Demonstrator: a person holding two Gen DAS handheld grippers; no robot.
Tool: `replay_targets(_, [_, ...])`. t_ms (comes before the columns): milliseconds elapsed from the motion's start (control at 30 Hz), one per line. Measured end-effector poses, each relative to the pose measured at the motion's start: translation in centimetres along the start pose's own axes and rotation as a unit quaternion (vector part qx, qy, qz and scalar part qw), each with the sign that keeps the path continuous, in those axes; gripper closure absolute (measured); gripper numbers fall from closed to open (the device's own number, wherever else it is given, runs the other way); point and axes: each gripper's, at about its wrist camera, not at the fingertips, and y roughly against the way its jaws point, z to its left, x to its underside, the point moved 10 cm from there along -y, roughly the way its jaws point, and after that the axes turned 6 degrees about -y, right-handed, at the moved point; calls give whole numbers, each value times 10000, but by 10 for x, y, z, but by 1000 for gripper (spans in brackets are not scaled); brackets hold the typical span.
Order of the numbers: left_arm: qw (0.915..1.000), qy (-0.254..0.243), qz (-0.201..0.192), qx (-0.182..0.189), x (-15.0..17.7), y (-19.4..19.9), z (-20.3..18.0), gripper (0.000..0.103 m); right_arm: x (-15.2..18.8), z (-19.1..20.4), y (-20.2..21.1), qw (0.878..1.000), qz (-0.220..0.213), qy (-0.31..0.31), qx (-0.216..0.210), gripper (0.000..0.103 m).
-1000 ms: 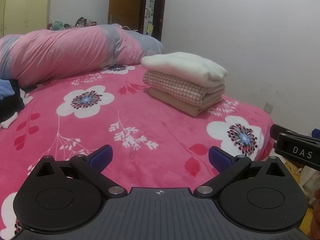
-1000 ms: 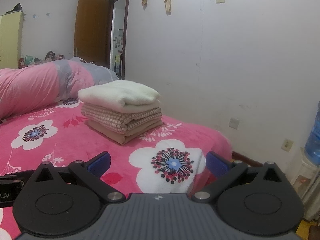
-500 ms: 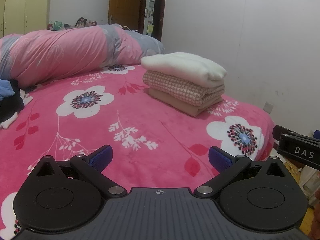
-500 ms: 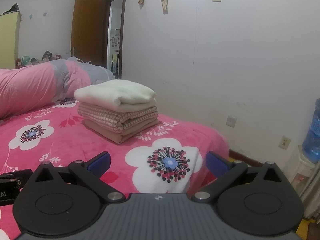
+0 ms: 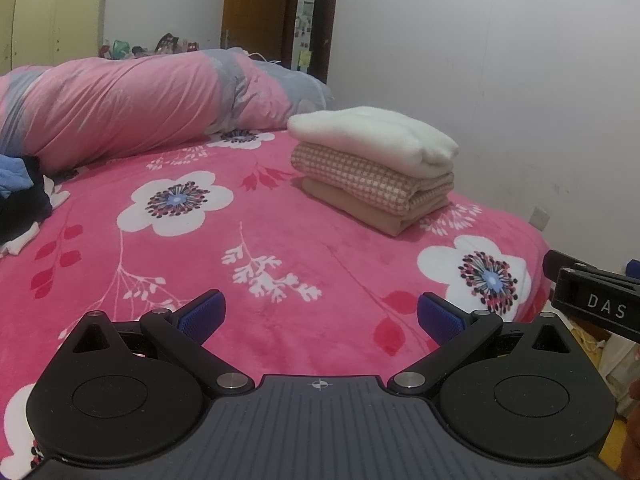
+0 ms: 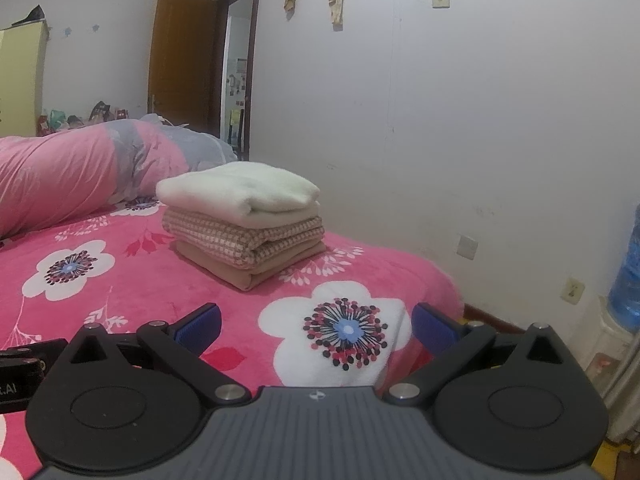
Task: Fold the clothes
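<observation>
A stack of three folded clothes [image 5: 372, 168] [image 6: 244, 220] rests on the pink flowered bed [image 5: 248, 240] [image 6: 132, 276] near the wall side: a cream piece on top, a pink checked one in the middle, a tan one underneath. My left gripper [image 5: 320, 316] hovers open over the near part of the bed, nothing between its blue pads. My right gripper [image 6: 316, 324] is open too, empty, well short of the stack. The right gripper's body [image 5: 596, 300] shows at the right edge of the left wrist view. Unfolded dark and blue clothes [image 5: 20, 196] lie at the bed's left edge.
A rolled pink and grey quilt [image 5: 132, 104] lies along the far side of the bed. The white wall [image 6: 460, 120] runs along the right. A brown door [image 6: 180, 56] stands open at the back. A blue water bottle [image 6: 628, 276] stands at the far right.
The right wrist view has drifted slightly, so the stack sits a little further left and lower. The left gripper has barely moved. Both stay open.
</observation>
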Motion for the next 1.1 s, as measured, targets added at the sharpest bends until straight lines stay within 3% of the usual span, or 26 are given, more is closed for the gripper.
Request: replay_targets(1100, [10000, -25, -5, 19, 1, 2, 0, 0, 1, 1, 2, 10000, 5, -30, 1, 0])
